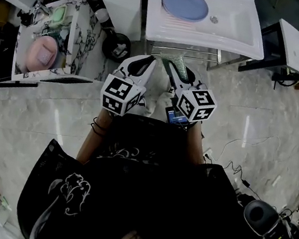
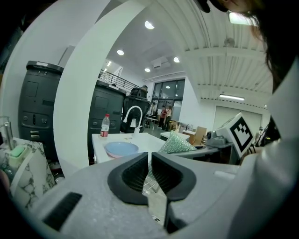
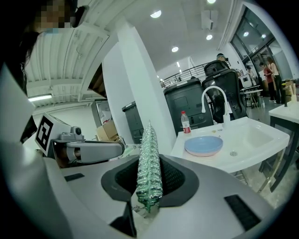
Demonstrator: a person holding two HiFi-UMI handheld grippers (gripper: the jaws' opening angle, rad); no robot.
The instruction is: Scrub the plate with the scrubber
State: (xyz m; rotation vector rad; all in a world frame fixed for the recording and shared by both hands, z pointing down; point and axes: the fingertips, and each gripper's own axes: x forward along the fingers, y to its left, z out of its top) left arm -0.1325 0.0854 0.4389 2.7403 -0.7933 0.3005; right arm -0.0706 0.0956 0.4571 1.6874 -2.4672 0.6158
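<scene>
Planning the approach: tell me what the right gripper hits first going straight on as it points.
Probably the white ceramic sink, at its front rim, before the round blue plate; height unclear. The right gripper is shut on the green glittery scrubber.

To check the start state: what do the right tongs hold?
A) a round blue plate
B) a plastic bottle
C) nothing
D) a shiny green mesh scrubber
D: the right tongs are shut on the shiny green mesh scrubber; the round blue plate lies apart on the white sink.
</scene>
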